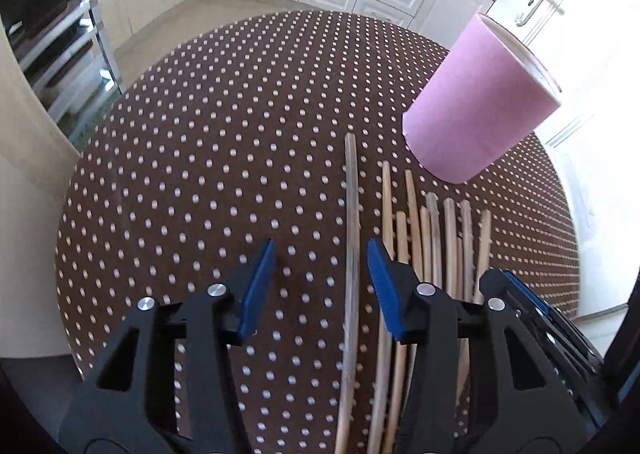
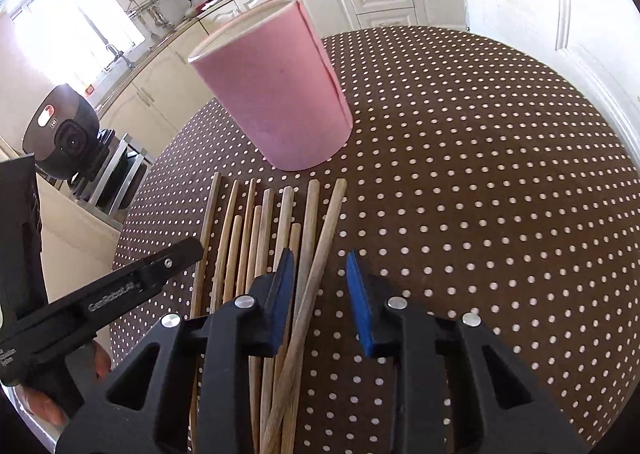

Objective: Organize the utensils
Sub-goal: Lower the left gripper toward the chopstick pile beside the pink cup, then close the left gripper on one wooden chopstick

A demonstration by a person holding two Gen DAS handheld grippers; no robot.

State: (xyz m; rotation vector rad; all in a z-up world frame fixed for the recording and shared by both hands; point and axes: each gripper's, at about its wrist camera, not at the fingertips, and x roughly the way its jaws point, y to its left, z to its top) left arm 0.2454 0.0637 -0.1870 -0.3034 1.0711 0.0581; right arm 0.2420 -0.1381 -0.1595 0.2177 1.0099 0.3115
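Two grippers are held over a worktop covered in a brown dotted cloth, both angled downward at a row of wooden chopsticks laid side by side with their far ends toward a single pink cylindrical holder. The holder stands upright just beyond the far ends of the sticks, ahead of both grippers, presumably so that picked sticks can be dropped into it with a short forward reach. The sticks lie roughly parallel, which leaves each outer one reachable from its own side. The left gripper is seen partly spread, with the leftmost chopstick running between its blue pads; a gap remains on both sides, so nothing is pinched yet. The right gripper is likewise part-open, with the rightmost chopstick lying slantwise between its pads and close to the left one; contact cannot be confirmed. It is judged that one stick per gripper is being lined up for a simultaneous pick. About ten chopsticks can be counted in the right wrist view, though several overlap near the grippers and the tally is uncertain. One holder and two grippers are present.
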